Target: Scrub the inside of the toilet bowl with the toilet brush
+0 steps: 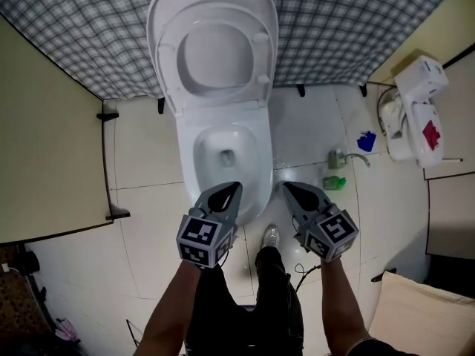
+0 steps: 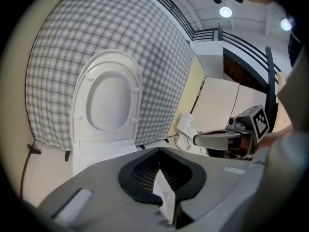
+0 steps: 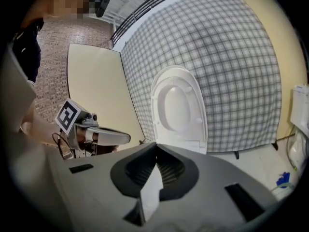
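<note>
The white toilet [image 1: 223, 154] stands against the back wall with its lid and seat [image 1: 215, 43] raised, so the bowl is uncovered. Both grippers hang side by side just in front of the bowl's near rim. My left gripper [image 1: 235, 187] is shut with nothing in it, its tips over the rim. My right gripper [image 1: 284, 187] is also shut and empty, just right of the bowl. The left gripper view shows the shut jaws [image 2: 159, 150] pointing at the raised seat [image 2: 108, 100]. The right gripper view shows the same [image 3: 155, 144]. I see no toilet brush that I can identify.
A checked curtain [image 1: 356, 21] covers the back wall. A cream panel [image 1: 44, 147] closes the left side. On the floor at the right are a green bottle [image 1: 334, 182], a small grey bottle [image 1: 337, 158], a blue item [image 1: 366, 141] and a white unit [image 1: 415, 106]. The person's shoe [image 1: 271, 236] is below the bowl.
</note>
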`<state>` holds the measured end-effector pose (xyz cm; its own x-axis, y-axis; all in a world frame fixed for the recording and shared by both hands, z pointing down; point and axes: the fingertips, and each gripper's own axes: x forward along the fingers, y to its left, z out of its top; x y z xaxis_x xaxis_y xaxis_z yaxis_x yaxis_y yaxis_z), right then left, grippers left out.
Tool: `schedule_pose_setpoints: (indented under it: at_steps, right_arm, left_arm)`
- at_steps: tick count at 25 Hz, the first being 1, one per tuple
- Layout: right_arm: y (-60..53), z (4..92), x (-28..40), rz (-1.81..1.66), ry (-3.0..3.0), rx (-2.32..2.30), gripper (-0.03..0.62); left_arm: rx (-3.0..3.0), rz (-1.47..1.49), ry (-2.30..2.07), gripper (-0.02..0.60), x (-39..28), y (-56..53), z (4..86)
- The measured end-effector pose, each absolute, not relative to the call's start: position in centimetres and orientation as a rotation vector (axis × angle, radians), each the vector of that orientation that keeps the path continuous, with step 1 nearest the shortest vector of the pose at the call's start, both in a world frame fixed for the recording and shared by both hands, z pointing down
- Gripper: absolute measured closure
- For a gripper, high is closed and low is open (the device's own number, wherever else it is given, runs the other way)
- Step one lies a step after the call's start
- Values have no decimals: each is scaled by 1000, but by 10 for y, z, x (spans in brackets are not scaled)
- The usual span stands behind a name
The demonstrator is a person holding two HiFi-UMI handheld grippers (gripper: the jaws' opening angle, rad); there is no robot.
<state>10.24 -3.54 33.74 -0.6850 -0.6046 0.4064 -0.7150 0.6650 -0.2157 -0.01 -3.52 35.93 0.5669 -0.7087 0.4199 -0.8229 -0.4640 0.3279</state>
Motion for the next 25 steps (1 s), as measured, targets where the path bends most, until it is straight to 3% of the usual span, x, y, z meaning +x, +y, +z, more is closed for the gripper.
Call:
schedule_pose_setpoints:
  at_steps: [17, 18, 19, 20, 25]
  right_arm:
    - [-33, 526, 203, 641, -2294, 1220, 558]
    - [-33, 536, 211, 654, -2274, 1225, 538]
    - [-33, 547, 219, 669, -2249, 1228, 449]
    - [-32, 557, 228, 678, -2220, 1232, 413]
    - [-29, 607, 273, 716, -2047, 1263, 405]
  left_arm:
    - [2268, 368, -1068, 572, 72, -21, 494]
    - [2265, 371, -1060, 572, 77, -20, 501]
    - [2262, 374, -1052, 572, 81, -20, 506]
    - [2258, 375, -1045, 572, 86, -18, 512]
    - [2240, 393, -1000, 572, 104, -12, 532]
